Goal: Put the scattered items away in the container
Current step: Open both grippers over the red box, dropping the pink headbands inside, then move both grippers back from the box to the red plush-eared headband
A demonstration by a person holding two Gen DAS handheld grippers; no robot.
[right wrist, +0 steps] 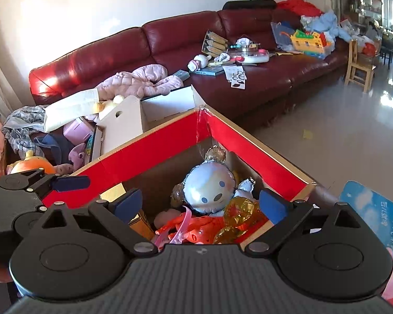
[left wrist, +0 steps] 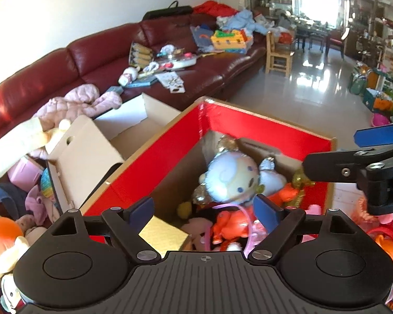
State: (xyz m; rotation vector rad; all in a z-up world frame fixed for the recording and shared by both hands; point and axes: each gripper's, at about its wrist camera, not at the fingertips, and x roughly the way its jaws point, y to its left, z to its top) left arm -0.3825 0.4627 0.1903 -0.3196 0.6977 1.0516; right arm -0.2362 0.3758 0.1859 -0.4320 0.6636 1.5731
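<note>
1. Left wrist view: we find the left gripper (left wrist: 205,210) hanging over the red-lined cardboard box (left wrist: 269,128), its blue-padded jaws spread wide with nothing between them.
2. Right wrist view: the right gripper (right wrist: 200,204) stands likewise, jaws wide apart and empty, over the same box (right wrist: 154,149).
3. The foil character balloon (left wrist: 230,180) lies inside the box, on top of an orange toy (left wrist: 228,225) and a gold foil piece (right wrist: 238,214). We judge it already placed.
4. Key relation: from either gripper the balloon (right wrist: 209,191) lies dead ahead at twelve o'clock and below the jaws. Its long axis runs roughly from eleven to five o'clock in the left view. The left gripper appears marginally nearer, though we cannot settle this.
5. The right gripper enters the left view at three o'clock (left wrist: 374,157); the two tools stand near each other, not touching.
6. Items left outside: plush toys (left wrist: 2,238) at eight o'clock of the left view, and clutter on the red sofa (right wrist: 170,36).
7. Obscured: the gripper bodies hide the box's near wall and the lower contents. The balloon is slightly blurred in the left view.
</note>
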